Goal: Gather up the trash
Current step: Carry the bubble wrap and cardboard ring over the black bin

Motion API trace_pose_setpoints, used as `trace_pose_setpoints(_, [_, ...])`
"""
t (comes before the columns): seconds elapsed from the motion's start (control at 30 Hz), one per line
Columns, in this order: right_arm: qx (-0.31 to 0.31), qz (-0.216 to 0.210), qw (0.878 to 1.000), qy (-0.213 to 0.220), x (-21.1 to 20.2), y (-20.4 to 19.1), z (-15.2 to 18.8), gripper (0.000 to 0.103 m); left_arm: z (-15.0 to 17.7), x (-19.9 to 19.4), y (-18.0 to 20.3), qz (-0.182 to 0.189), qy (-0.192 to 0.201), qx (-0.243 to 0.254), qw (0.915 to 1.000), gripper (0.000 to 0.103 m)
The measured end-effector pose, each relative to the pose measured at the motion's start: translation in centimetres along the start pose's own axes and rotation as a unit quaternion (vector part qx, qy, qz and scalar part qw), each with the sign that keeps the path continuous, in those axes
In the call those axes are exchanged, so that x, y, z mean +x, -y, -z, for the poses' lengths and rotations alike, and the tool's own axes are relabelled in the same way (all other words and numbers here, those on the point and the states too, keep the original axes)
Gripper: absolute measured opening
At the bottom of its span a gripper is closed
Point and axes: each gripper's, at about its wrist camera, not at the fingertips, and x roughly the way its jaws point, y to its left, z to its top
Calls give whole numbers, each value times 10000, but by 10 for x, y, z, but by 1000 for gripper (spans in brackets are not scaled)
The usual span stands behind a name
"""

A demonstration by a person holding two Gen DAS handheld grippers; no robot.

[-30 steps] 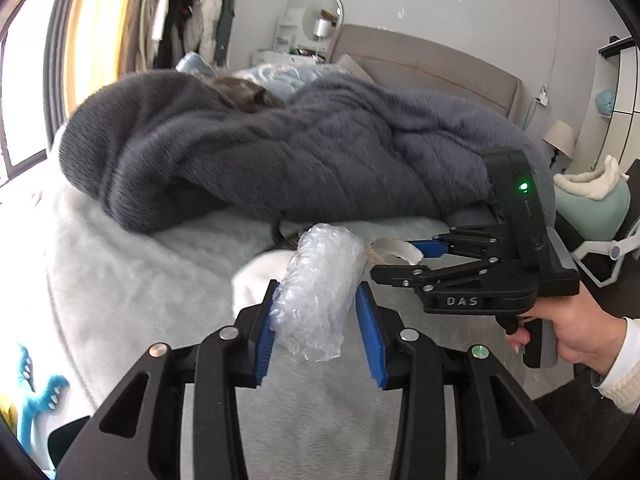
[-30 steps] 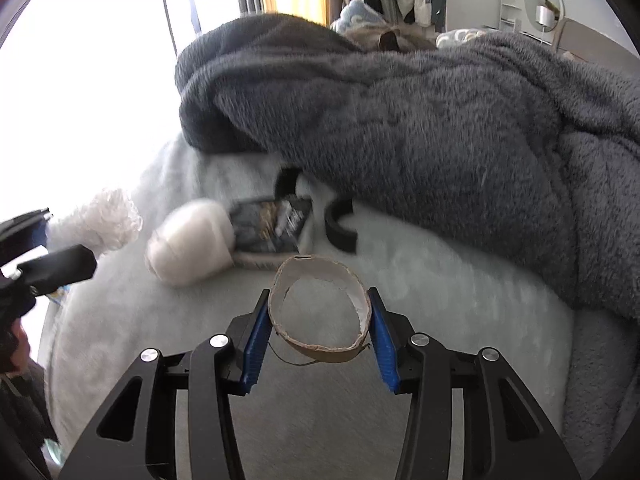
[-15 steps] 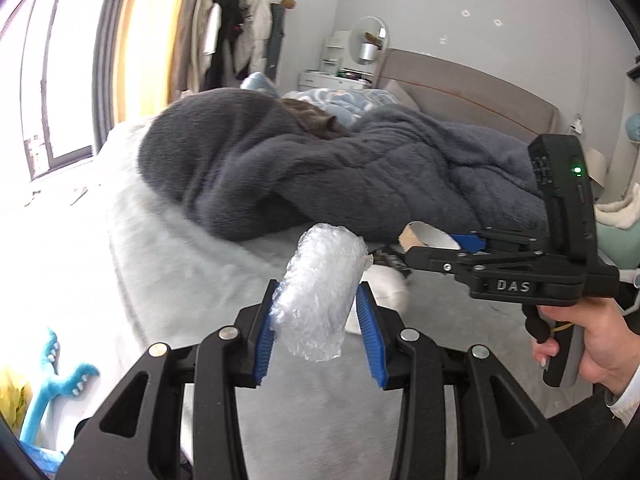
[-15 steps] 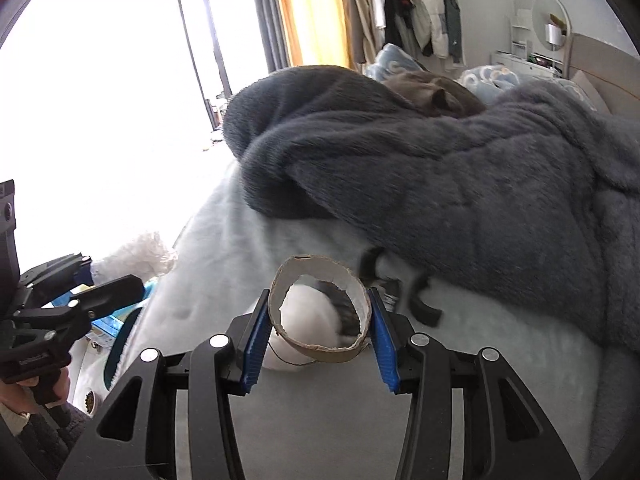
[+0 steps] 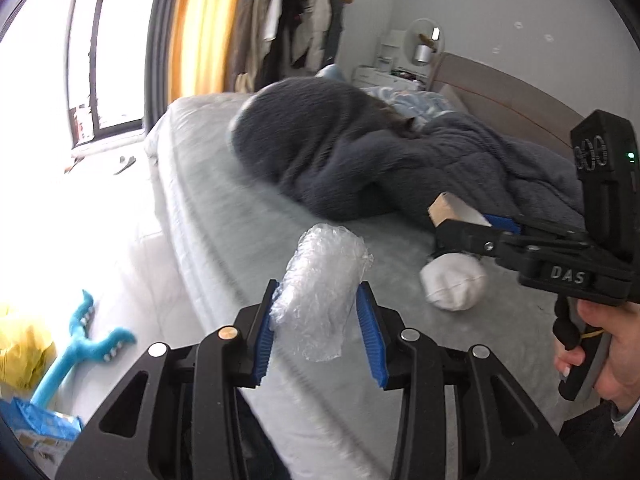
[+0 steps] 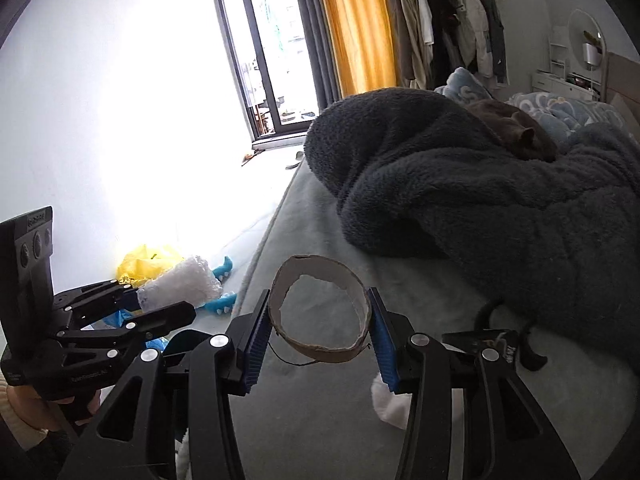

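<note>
My left gripper [image 5: 318,322] is shut on a crumpled wad of clear bubble wrap [image 5: 322,288], held upright over the bed's edge. The same bubble wrap [image 6: 180,286] shows at the left of the right wrist view, in the left gripper [image 6: 154,306]. A brown cardboard ring [image 6: 320,312] sits squeezed between the blue pads of my right gripper [image 6: 318,330], which is shut on it. In the left wrist view the right gripper [image 5: 472,226] reaches in from the right with the cardboard ring [image 5: 450,208] at its tip, a hand [image 5: 604,364] on its grip.
A white rolled bundle [image 5: 454,284] and a dark packet [image 6: 498,342] lie on the grey bed [image 5: 240,216] by a heaped dark blanket [image 6: 460,196]; a cat [image 6: 514,132] sleeps on it. On the floor: a yellow bag [image 6: 150,260], a blue toy [image 5: 82,350], a blue pack [image 5: 38,426].
Both grippers have swung left and drawn back from the bed with their loads still held. The window and floor have come into view; the white bundle has slid right and down.
</note>
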Motion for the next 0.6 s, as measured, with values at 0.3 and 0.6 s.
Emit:
trace_pose_setpoints(0.3, [-235, -383, 9987, -241, 43, -53, -3, 47, 23, 1, -64, -523, -669, -540, 9949, 42])
trace_pose_setpoints(0.6, [-607, -623, 9937, -707, 88, -109, 6, 47, 54, 6, -123, -820, -1455, -988, 9810, 42])
